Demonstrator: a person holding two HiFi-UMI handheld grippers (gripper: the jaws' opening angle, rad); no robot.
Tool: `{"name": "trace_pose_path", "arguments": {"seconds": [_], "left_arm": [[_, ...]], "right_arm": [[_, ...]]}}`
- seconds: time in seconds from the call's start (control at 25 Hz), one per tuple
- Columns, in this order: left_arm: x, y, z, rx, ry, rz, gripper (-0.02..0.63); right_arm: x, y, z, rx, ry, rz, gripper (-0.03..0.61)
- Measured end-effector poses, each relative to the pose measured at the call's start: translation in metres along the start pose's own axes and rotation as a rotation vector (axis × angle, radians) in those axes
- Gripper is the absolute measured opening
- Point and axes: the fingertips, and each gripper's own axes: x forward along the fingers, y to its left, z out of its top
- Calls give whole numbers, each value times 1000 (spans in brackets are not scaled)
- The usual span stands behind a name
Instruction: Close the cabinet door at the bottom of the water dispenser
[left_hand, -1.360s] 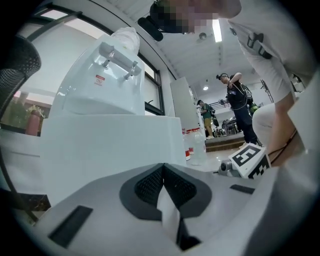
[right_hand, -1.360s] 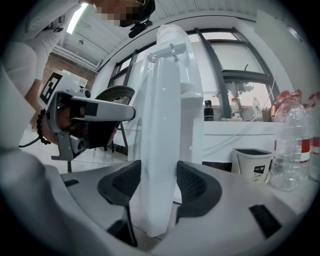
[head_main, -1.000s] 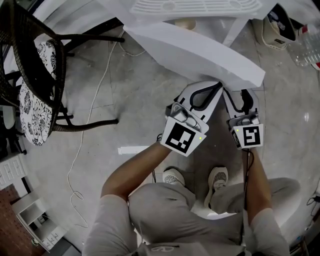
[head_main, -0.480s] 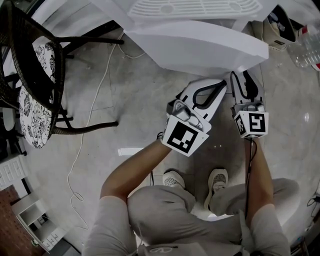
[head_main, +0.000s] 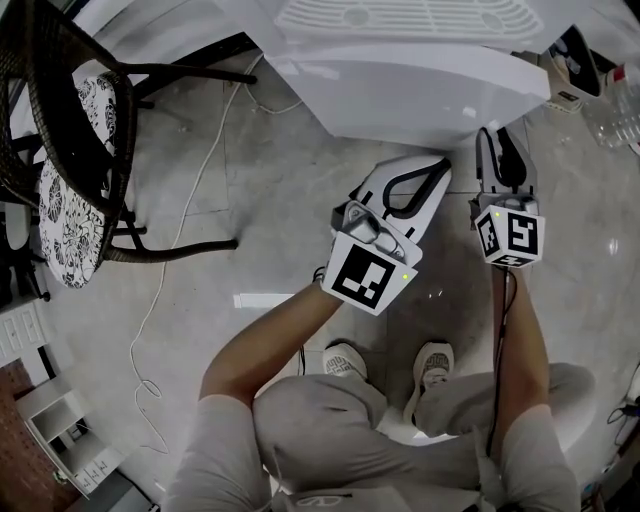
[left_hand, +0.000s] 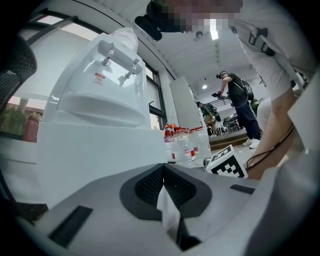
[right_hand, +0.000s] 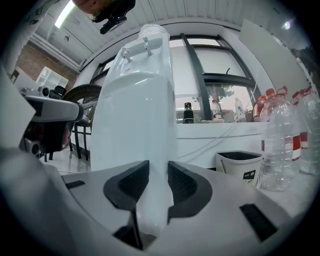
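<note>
The white water dispenser (head_main: 400, 20) stands at the top of the head view. Its lower cabinet door (head_main: 420, 95) lies nearly flat along the front. My right gripper (head_main: 497, 135) points level at the door's right lower corner, and its jaws are closing. In the right gripper view the dispenser (right_hand: 135, 110) rises just ahead. Only its white shows in the gap of the right gripper (right_hand: 158, 167), so I cannot tell if the door's edge is inside. My left gripper (head_main: 440, 168) is shut in front of the door's middle. In its own view the left gripper (left_hand: 163, 167) sits below the dispenser (left_hand: 95, 115).
A dark wicker chair (head_main: 70, 150) stands at the left, and a white cable (head_main: 180, 230) trails over the stone floor. Water bottles (right_hand: 280, 145) and a small bin (right_hand: 240, 165) stand to the dispenser's right. A person (left_hand: 235, 100) stands far back. My shoes (head_main: 345, 355) are below the grippers.
The door has swung from standing out at an angle to almost flat against the dispenser. My right gripper has moved right and toward the dispenser with it. The left gripper has stayed put.
</note>
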Motion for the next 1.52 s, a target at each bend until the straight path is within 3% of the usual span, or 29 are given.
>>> {"name": "trace_pose_path", "arguments": {"seconds": [0.72, 1.52], "left_arm": [[-9, 14, 6, -44, 12, 78, 8], [-29, 18, 8, -67, 20, 104, 8]], "right_arm": [[26, -14, 3, 8, 1, -32, 124], [45, -16, 4, 2, -3, -54, 116]]}}
